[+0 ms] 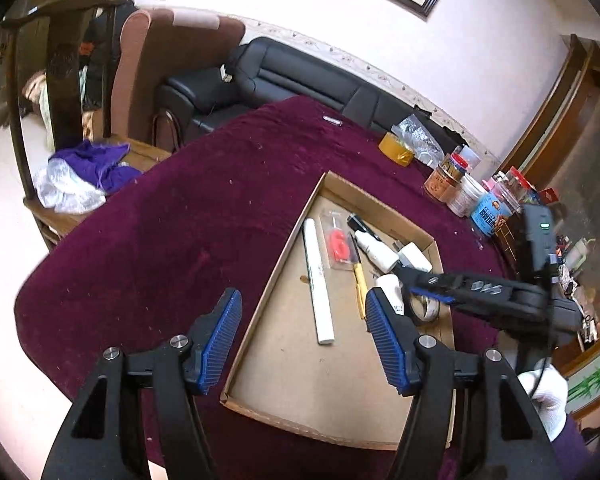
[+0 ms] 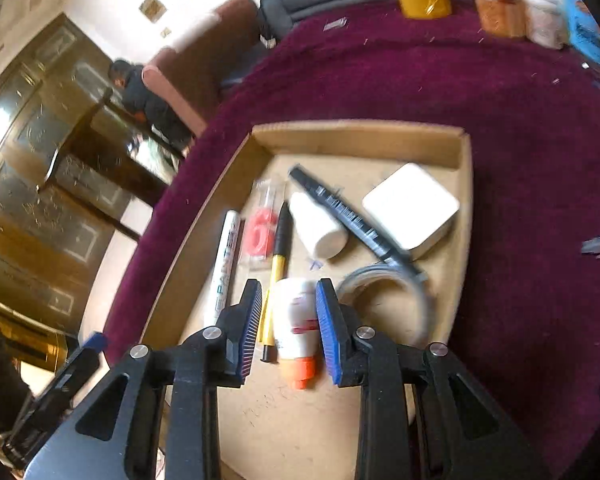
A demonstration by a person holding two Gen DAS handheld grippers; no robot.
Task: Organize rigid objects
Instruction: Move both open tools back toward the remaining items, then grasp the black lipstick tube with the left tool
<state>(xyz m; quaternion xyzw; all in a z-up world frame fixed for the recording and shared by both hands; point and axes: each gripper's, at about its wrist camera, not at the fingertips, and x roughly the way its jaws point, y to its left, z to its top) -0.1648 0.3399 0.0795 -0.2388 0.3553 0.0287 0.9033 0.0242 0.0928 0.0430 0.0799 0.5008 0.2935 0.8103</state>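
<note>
Cardboard tray [image 2: 204, 204] w/ white marker [image 2: 226, 264], yellow pen [image 2: 278, 268], orange-capped tube [image 2: 296, 328], charger [image 2: 410, 208].

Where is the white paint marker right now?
In the right wrist view, the white paint marker lies in the cardboard tray, near its left wall, left of the yellow pen.

1. The desk [image 1: 180, 208] wears a deep-pile, matt burgundy cloth flecked with lint.
2. The tray [image 2: 360, 136] is plain brown cardboard, matt, with raw edges.
3. The white tube [image 2: 296, 320] looks like smooth glossy plastic.
4. Claw pads [image 1: 384, 328] are ribbed blue rubber on matt black plastic.
</note>
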